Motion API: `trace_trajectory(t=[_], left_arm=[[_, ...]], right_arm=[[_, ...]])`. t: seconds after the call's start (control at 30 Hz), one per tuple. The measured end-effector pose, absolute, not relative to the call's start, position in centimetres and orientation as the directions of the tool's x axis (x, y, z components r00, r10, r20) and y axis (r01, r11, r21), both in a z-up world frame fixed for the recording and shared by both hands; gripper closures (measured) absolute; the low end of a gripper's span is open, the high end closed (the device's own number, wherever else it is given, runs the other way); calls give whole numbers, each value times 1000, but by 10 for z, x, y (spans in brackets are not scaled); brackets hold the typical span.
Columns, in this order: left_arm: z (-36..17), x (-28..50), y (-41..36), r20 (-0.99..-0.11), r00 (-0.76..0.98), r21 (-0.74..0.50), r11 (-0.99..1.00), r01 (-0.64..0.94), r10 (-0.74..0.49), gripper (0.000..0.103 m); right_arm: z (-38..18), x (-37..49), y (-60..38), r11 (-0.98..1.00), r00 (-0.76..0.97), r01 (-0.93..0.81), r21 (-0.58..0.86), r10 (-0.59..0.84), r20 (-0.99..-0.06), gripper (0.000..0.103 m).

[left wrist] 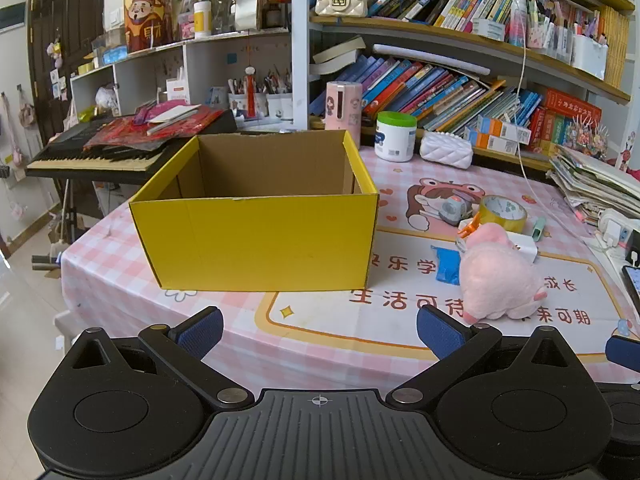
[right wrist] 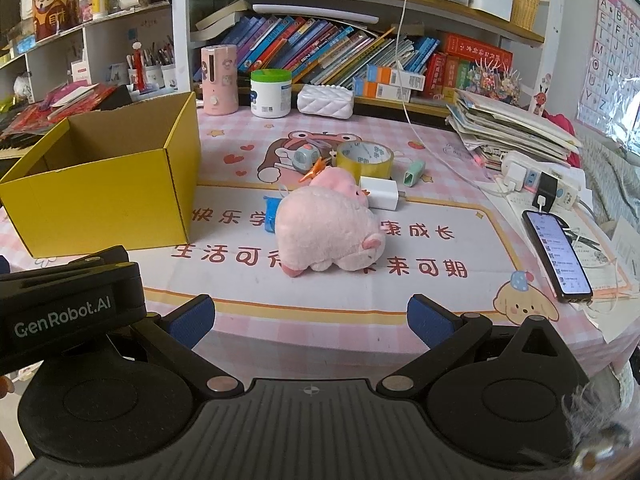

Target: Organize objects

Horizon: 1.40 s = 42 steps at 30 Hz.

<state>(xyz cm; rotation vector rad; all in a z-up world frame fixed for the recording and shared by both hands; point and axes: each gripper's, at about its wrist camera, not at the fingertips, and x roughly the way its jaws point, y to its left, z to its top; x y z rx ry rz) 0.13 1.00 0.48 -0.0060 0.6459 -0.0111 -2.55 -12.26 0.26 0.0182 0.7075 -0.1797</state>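
Note:
An open yellow cardboard box (left wrist: 256,240) stands on the pink checked table; it also shows in the right wrist view (right wrist: 100,200). It looks empty inside. A pink plush pig (left wrist: 496,280) (right wrist: 328,232) lies to its right. Behind the pig are a yellow tape roll (left wrist: 503,213) (right wrist: 365,159), a white charger cube (right wrist: 380,197), a blue packet (left wrist: 447,267), an orange clip (right wrist: 314,170), a grey gadget (right wrist: 305,158) and a mint cap (right wrist: 414,172). My left gripper (left wrist: 320,332) is open, in front of the box. My right gripper (right wrist: 312,320) is open, in front of the pig.
A phone (right wrist: 558,254) on a charging cable lies at the right table edge beside a power strip (right wrist: 540,184) and a paper stack (right wrist: 512,128). A white jar (left wrist: 395,136), pink dispenser (left wrist: 343,110) and white quilted pouch (left wrist: 446,150) stand before bookshelves. A keyboard (left wrist: 92,156) sits left.

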Motion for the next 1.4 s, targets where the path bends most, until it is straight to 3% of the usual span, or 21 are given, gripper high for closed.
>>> trace_trajectory(t=[1.4], left_arm=[[3,4,12,-615,788,-20,1000,15,-24,0]], right_arm=[[2,-25,-122,984,744,171,-43,-158,-650,0]])
